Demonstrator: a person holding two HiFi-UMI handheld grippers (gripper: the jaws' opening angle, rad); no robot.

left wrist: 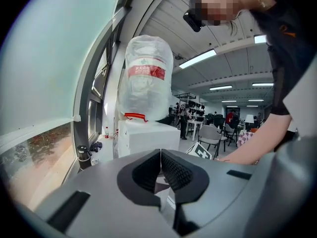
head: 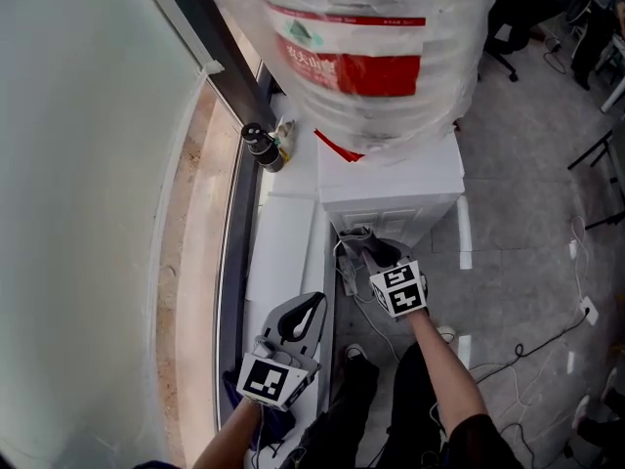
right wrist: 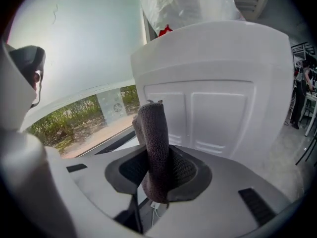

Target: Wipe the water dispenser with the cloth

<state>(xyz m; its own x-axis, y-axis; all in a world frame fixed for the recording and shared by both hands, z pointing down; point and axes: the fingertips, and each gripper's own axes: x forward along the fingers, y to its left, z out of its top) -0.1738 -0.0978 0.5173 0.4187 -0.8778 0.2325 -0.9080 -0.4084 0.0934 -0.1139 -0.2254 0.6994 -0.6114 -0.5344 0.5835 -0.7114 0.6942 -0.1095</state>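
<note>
The white water dispenser [head: 391, 184] stands by the window with a plastic-wrapped water bottle [head: 361, 47] on top. My right gripper [head: 363, 247] is shut on a grey cloth [right wrist: 153, 143], held just in front of the dispenser's white panelled side [right wrist: 218, 113]; whether the cloth touches it I cannot tell. My left gripper [head: 303, 313] hangs lower left, near the window ledge, jaws closed with nothing between them. From the left gripper view the dispenser [left wrist: 146, 135] and bottle [left wrist: 147, 78] stand ahead.
A dark flask [head: 264, 148] stands on the white window ledge [head: 278, 252] left of the dispenser. Cables [head: 527, 355] and a socket lie on the grey floor at right. Office chairs [left wrist: 213, 135] and people are far behind. The window frame [head: 234, 262] runs along the left.
</note>
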